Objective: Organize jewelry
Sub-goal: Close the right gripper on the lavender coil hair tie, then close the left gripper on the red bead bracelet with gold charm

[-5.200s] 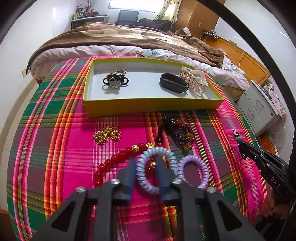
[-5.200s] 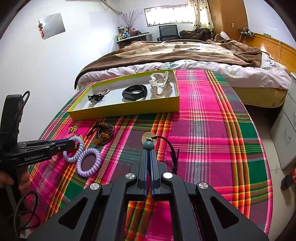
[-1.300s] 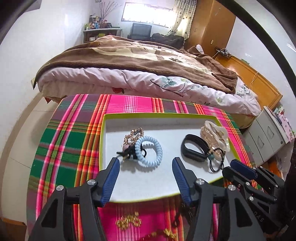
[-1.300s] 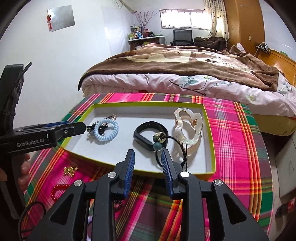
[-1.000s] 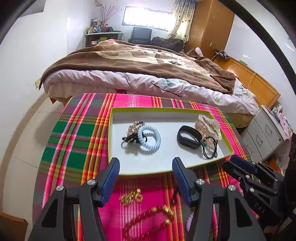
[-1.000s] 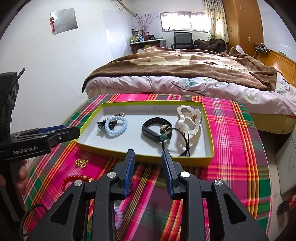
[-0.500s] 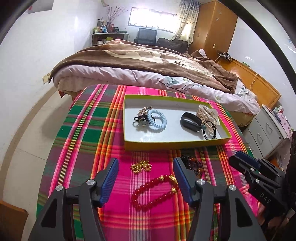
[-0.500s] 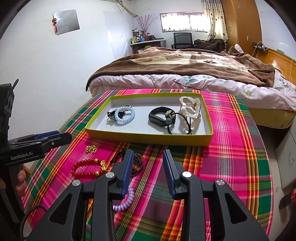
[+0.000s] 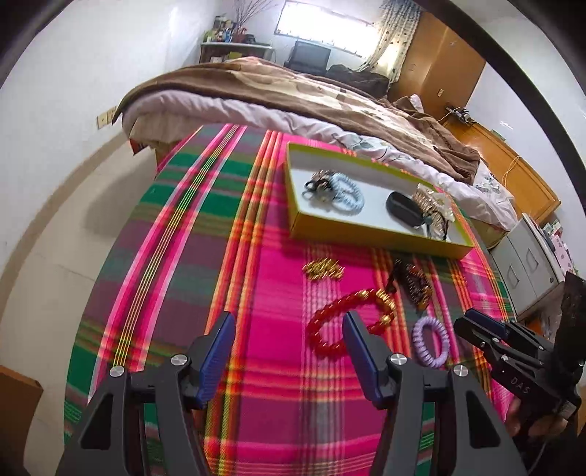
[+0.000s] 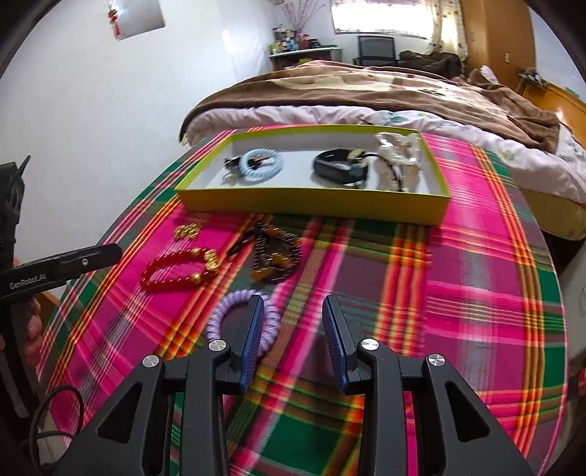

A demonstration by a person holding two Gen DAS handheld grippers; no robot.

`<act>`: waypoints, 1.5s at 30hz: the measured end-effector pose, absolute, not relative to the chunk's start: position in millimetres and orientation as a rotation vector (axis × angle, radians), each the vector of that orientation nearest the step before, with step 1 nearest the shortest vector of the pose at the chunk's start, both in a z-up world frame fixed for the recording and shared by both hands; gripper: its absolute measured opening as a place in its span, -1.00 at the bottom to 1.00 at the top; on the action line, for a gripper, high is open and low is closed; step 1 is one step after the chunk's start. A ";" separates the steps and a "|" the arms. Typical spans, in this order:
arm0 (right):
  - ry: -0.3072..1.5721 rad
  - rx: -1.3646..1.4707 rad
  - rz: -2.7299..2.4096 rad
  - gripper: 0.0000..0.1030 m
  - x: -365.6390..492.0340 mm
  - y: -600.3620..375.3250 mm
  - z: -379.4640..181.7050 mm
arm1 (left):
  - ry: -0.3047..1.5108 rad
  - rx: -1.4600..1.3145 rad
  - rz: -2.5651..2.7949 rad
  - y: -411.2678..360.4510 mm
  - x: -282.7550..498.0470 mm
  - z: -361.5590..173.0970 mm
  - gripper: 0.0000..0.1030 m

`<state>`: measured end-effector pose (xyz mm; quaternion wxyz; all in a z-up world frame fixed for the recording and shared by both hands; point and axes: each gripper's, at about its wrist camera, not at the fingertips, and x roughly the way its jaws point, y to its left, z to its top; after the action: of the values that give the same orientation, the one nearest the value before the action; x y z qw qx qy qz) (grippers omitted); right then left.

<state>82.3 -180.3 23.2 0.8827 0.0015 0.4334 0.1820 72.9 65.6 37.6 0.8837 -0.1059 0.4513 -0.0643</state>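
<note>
Purple coil hair tie [image 10: 243,322] lies on the plaid cloth [image 10: 457,293] at lower centre of the right view, partly behind the right gripper [image 10: 293,340], fingers spread. Left gripper [image 9: 289,351] is spread too, beside the red bead bracelet [image 9: 348,322]. Tray [image 10: 311,203] sits upper centre.

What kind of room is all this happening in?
Most likely a home bedroom: a made bed with a brown blanket sits just behind the plaid-covered table, with a tall wooden wardrobe and a curtained window beyond.
</note>
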 end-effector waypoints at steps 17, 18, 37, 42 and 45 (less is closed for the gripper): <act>0.926 -0.098 0.343 -0.59 81.8 -164.6 9.2 | 0.974 -0.234 -0.134 74.6 73.8 24.3 0.26; 0.927 -0.091 0.341 -0.71 82.2 -166.5 9.6 | 0.974 -0.230 -0.137 73.4 74.1 24.6 0.26; 0.901 -0.020 0.265 -0.81 75.2 -213.3 13.6 | 1.003 -0.086 -0.254 -25.9 99.2 28.6 0.26; 0.898 0.008 0.275 -0.81 76.5 -219.2 13.8 | 1.030 -0.063 -0.244 -40.3 103.3 18.2 0.26; 0.895 0.017 0.283 -0.81 76.5 -219.8 14.0 | 1.039 -0.053 -0.221 -42.5 107.5 12.8 0.24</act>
<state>76.5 -219.8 14.0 0.8918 0.0084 0.4313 0.1362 107.5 -42.5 12.8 0.8618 -0.0255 0.4956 -0.1053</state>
